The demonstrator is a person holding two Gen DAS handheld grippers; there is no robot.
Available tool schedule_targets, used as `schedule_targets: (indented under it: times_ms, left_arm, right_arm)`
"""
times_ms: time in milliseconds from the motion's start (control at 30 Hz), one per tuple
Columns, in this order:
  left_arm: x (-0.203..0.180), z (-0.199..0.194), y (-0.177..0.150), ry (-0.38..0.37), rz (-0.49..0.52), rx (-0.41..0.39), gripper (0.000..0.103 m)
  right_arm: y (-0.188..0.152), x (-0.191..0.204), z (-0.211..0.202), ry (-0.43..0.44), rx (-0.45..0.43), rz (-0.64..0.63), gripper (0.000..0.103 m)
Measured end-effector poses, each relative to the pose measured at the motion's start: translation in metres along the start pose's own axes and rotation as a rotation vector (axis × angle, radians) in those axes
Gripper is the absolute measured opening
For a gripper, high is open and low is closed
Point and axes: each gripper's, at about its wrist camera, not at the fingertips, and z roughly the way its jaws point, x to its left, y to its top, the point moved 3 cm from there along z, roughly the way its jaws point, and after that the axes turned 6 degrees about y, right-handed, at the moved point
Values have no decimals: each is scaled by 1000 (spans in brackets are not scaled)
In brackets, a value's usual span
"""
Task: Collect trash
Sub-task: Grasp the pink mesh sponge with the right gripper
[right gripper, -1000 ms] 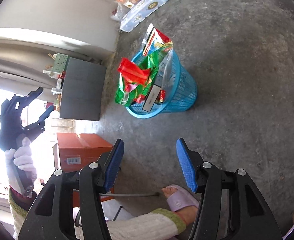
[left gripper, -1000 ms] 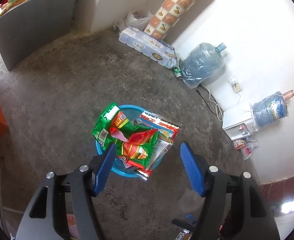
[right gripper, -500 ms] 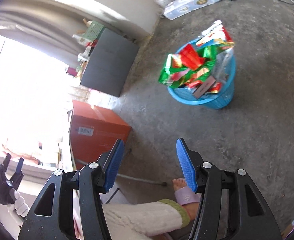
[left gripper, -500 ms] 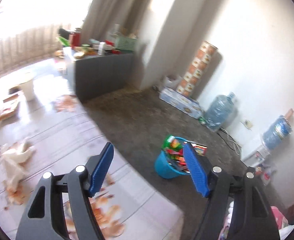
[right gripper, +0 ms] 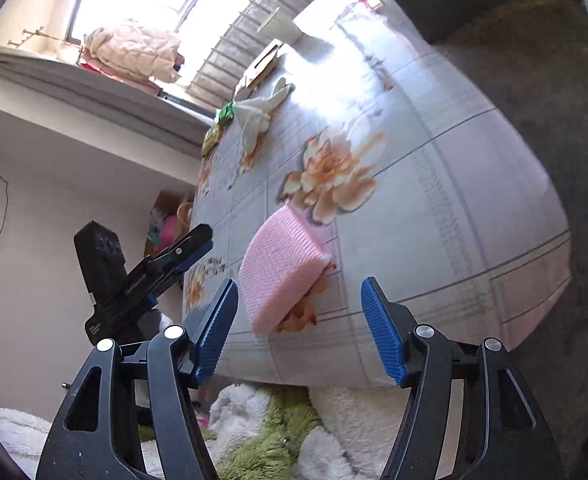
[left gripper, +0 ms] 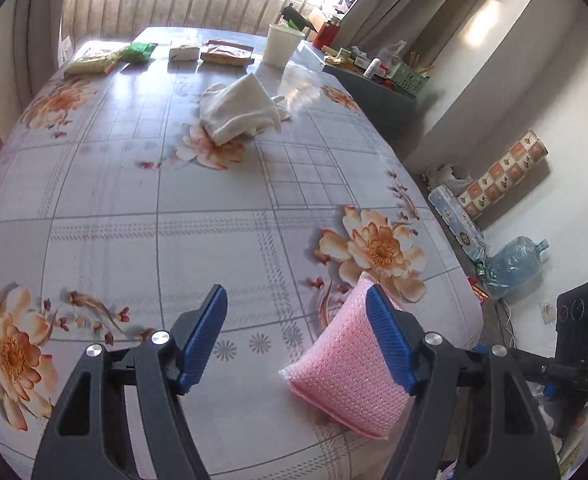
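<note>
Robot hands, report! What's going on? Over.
Left gripper open, empty. Right gripper open, empty. Pink sponge on table, nearest. Nothing blocking.

table (left gripper: 213,208), floral cloth | pink sponge (left gripper: 346,372) near edge | white towel (left gripper: 239,110) mid | cup (left gripper: 281,45), packets (left gripper: 225,53) far end

Ahead of the tongs, a white cloth (left gripper: 239,110) lies crumpled mid-table (left gripper: 133,200). Beyond it stands a white paper cup (left gripper: 281,45). Off right, a water jug (left gripper: 514,263) lies by the wall.
</note>
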Motion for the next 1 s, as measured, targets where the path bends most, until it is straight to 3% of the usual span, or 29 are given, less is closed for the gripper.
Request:
schedule_targets:
  times_ms: [167, 367, 667, 800, 867, 1000]
  left_arm:
    - [8, 1, -12, -38, 7, 10, 67]
    - [37, -16, 1, -41, -13, -36, 67]
    - [76, -36, 0, -31, -99, -64, 67]
    - [88, -38, 2, -24, -124, -67, 67]
    - [91, -36, 5, -20, -130, -63, 67]
    - [92, -27, 17, -28, -136, -48, 67]
  right_arm:
    - [-11, 7, 43, -70, 65, 43, 62]
    - [8, 25, 71, -168, 48, 41, 67]
    - [46, 49, 98, -281, 2, -89, 72]
    - [39, 69, 101, -325, 7, -171, 83]
    - [29, 75, 105, -387, 0, -203, 89]
    - [15, 75, 131, -476, 22, -233, 92]
